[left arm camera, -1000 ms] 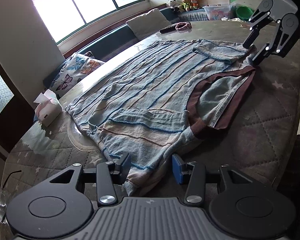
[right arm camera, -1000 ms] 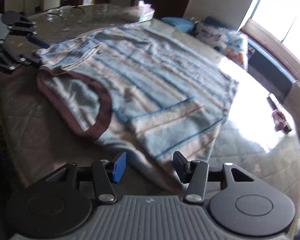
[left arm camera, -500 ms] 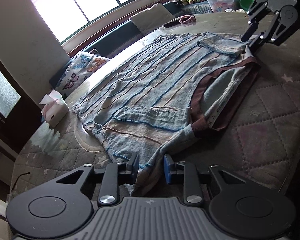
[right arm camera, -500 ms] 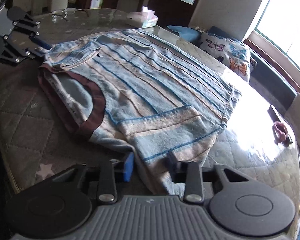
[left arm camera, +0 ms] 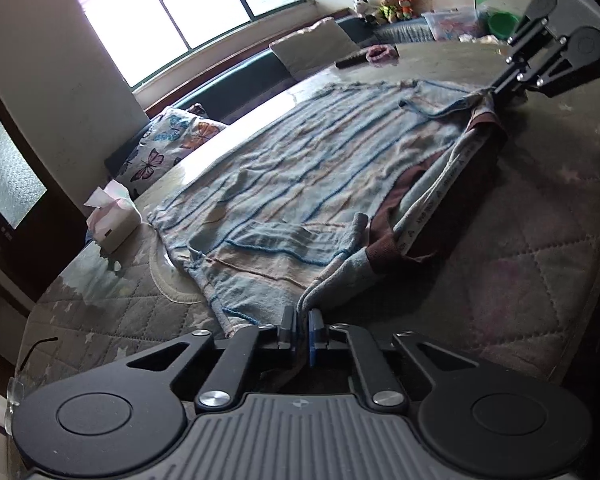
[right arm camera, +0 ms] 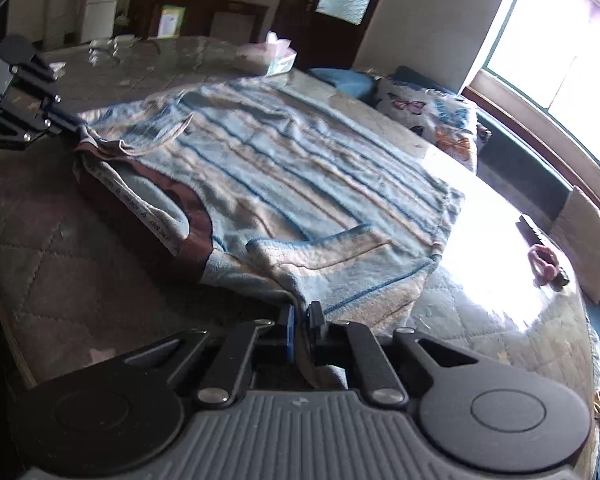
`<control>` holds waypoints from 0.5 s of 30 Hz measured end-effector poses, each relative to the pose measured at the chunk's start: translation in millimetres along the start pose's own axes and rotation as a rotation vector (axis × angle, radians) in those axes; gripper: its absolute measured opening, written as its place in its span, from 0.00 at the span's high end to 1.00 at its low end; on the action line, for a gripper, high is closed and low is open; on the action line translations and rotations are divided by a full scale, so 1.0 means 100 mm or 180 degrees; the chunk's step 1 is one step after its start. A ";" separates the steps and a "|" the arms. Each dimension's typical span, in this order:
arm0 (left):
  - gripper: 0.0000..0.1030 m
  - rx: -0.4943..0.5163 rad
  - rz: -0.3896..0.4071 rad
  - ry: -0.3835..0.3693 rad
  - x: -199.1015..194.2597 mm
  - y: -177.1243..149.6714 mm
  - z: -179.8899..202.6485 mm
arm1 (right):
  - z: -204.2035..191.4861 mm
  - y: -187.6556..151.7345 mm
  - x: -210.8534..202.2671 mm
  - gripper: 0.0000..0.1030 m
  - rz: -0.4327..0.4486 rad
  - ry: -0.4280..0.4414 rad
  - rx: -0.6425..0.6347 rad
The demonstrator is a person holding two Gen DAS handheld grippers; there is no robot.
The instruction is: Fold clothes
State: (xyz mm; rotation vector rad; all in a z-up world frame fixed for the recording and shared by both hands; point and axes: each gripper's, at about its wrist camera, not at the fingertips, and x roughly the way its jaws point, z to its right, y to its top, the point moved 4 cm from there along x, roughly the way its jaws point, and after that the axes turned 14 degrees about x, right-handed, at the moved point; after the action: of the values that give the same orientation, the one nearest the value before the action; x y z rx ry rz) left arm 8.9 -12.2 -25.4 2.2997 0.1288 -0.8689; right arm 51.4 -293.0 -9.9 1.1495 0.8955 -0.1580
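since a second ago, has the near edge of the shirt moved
Yes. In the left wrist view the shirt edge has gathered and lifted off the table, pinched in the shut left gripper.

Pale blue sweater (left arm camera: 300,168) striped in darker blue and beige, brown-trimmed at the neckline; grey quilted table cover (left arm camera: 520,280), star-dotted; white cushion (left arm camera: 168,148) printed with butterflies.

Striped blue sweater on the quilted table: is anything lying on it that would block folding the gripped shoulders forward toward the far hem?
Nothing visible lies on the striped blue sweater. The white tissue box sits beside its far corner, apart. Left gripper and right gripper are shut on its near shoulders.
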 end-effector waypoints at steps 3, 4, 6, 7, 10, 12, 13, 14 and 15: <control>0.95 -0.0079 0.0082 0.0025 -0.17 0.00 -0.05 | -0.03 0.03 -0.14 0.95 0.0078 -0.0032 0.0079; 0.95 -0.0118 0.0106 0.0032 -0.25 0.01 -0.08 | -0.04 0.04 -0.20 0.95 0.0103 -0.0040 0.0100; 0.95 -0.0197 0.0171 0.0062 -0.43 0.02 -0.12 | -0.08 0.06 -0.33 0.95 0.0136 -0.0026 0.0136; 0.95 -0.0236 0.0203 0.0095 -0.53 0.03 -0.15 | -0.11 0.06 -0.40 0.95 0.0151 -0.0014 0.0157; 0.95 -0.0309 0.0295 0.0224 -0.72 0.10 -0.27 | -0.18 0.12 -0.72 0.95 0.0284 -0.0023 0.0215; 0.95 -0.0333 0.0368 0.0322 -0.77 0.18 -0.37 | -0.16 0.23 -0.83 0.95 0.0380 -0.0024 0.0268; 0.95 -0.0357 0.0411 0.0361 -0.75 0.23 -0.44 | -0.15 0.30 -0.87 0.96 0.0426 -0.0022 0.0288; 0.95 -0.0401 0.0451 0.0382 -0.72 0.28 -0.52 | -0.11 0.37 -0.87 0.96 0.0465 -0.0034 0.0297; 0.95 -0.0436 0.0487 0.0406 -0.68 0.33 -0.61 | -0.08 0.44 -0.87 0.96 0.0503 -0.0046 0.0305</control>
State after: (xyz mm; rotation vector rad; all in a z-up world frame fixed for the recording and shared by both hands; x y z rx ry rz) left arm 0.3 8.8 68.8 2.2035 0.0645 -0.6171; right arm 14.0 -294.8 80.5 1.3017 0.7875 -0.0808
